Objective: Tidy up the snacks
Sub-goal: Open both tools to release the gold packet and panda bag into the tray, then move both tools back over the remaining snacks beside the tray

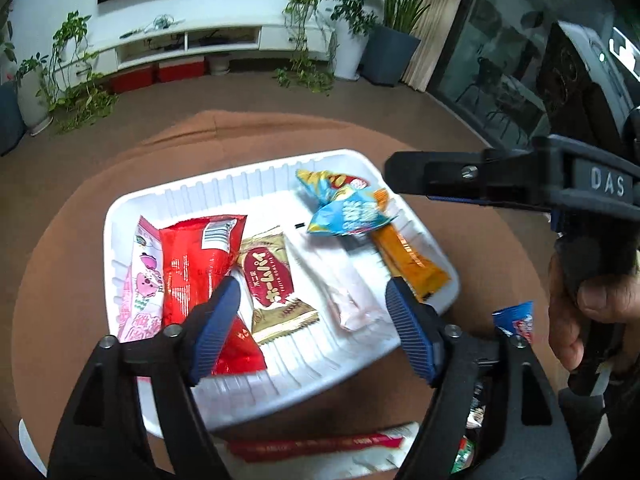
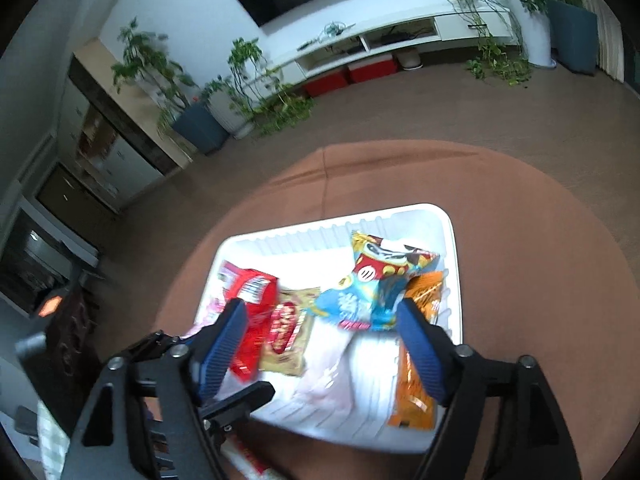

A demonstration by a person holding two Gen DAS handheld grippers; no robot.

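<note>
A white ribbed tray (image 1: 256, 184) (image 2: 448, 264) sits on a round brown table. In it lie a pink packet (image 1: 142, 280), a red packet (image 1: 196, 256) (image 2: 256, 292), a gold and red wafer packet (image 1: 270, 276) (image 2: 286, 328), a pale pink packet (image 1: 348, 292), an orange bar (image 1: 408, 256) (image 2: 416, 384) and a blue crinkled bag (image 1: 348, 208) (image 2: 376, 280). My left gripper (image 1: 312, 332) is open and empty above the tray's near side. My right gripper (image 2: 320, 352) is open and empty over the tray; it also shows in the left wrist view (image 1: 404, 176).
A red and white stick packet (image 1: 320, 448) lies on the table in front of the tray. A small blue packet (image 1: 516, 316) and other wrappers lie at the near right. Beyond the table are brown floor, potted plants and a white TV console.
</note>
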